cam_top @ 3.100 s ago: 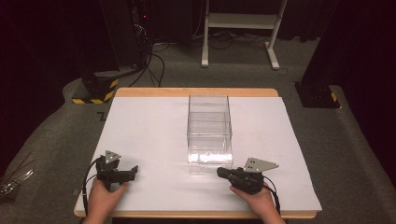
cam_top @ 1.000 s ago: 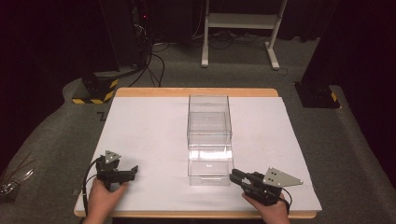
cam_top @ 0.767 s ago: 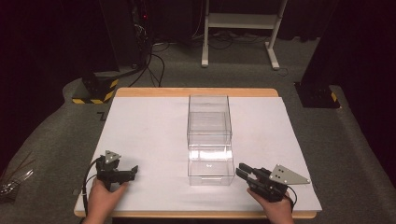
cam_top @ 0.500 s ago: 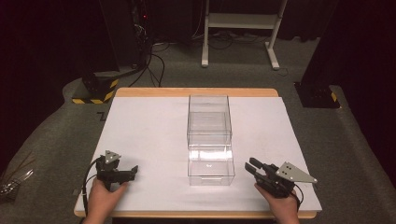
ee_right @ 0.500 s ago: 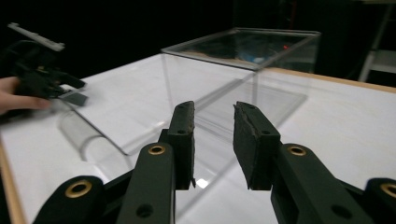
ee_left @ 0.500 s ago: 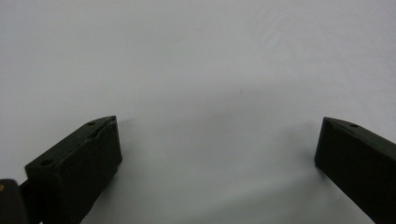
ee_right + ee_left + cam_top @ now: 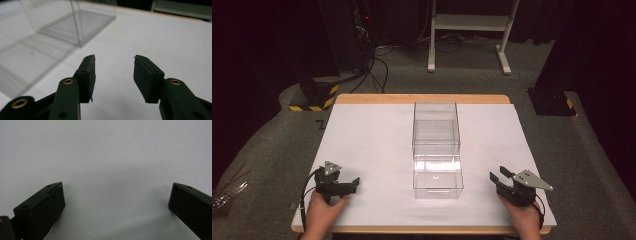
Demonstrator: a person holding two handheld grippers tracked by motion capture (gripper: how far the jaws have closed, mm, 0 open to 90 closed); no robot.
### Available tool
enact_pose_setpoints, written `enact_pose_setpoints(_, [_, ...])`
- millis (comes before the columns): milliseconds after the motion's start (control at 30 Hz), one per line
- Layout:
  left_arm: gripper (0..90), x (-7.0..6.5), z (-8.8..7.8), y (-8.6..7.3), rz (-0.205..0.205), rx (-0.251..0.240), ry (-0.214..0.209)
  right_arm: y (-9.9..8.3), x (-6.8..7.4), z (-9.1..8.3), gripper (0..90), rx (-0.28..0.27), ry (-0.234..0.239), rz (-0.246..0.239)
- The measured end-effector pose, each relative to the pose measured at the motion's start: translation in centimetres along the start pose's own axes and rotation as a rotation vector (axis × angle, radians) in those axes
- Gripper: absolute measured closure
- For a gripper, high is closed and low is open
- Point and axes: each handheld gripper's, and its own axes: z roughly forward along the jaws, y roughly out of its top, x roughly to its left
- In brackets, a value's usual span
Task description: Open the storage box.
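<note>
A clear plastic box (image 7: 436, 125) stands in the middle of the white table (image 7: 362, 135), its clear drawer (image 7: 438, 179) drawn out toward the near edge. My right gripper (image 7: 498, 174) rests on the table to the right of the drawer and apart from it. Its jaws have just been opening, and there is nothing between them. In the right gripper view the right gripper (image 7: 115, 58) points past the clear box (image 7: 62, 22), which lies ahead to the left. My left gripper (image 7: 354, 183) sits near the front left, held by a hand. In its own view the left gripper (image 7: 116, 195) stands wide open over bare white surface.
The table's wooden edge (image 7: 422, 98) runs along the far side. Beyond it are a white stand (image 7: 469, 22), cables on the grey floor, and a yellow-black striped block (image 7: 314, 95) at the far left. A dark post base (image 7: 552, 100) stands at the right.
The drawer came out a little toward the near edge. My right gripper then left the drawer's front, slid right across the table, and its jaws spread apart. The left gripper has not moved.
</note>
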Motion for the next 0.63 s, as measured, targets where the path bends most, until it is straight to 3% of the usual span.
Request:
enact_pose_setpoints(133, [0.6, 0.0, 0.0, 0.0, -0.002, 0.000, 0.000, -0.8, -0.1, 1.1, 44.7, 0.114, -0.102, -0.051])
enact_pose_setpoints(200, [0.6, 0.0, 0.0, 0.0, 0.000, 0.000, 0.000, -1.1, -0.3, 1.8, 42.2, 0.176, -0.109, -0.042])
enact_pose_setpoints(333, [0.6, 0.0, 0.0, 0.0, 0.001, -0.001, 0.000, -1.0, -0.3, 2.4, 40.8, 0.234, -0.133, -0.028])
enact_pose_setpoints(500, [0.6, 0.0, 0.0, 0.0, 0.002, -0.001, 0.001, -1.0, 0.1, 2.6, 39.7, 0.251, -0.142, -0.072])
enact_pose_setpoints(633, [0.6, 0.0, 0.0, 0.0, 0.002, 0.000, 0.001, -1.0, 0.1, 2.6, 38.5, 0.249, -0.135, -0.071])
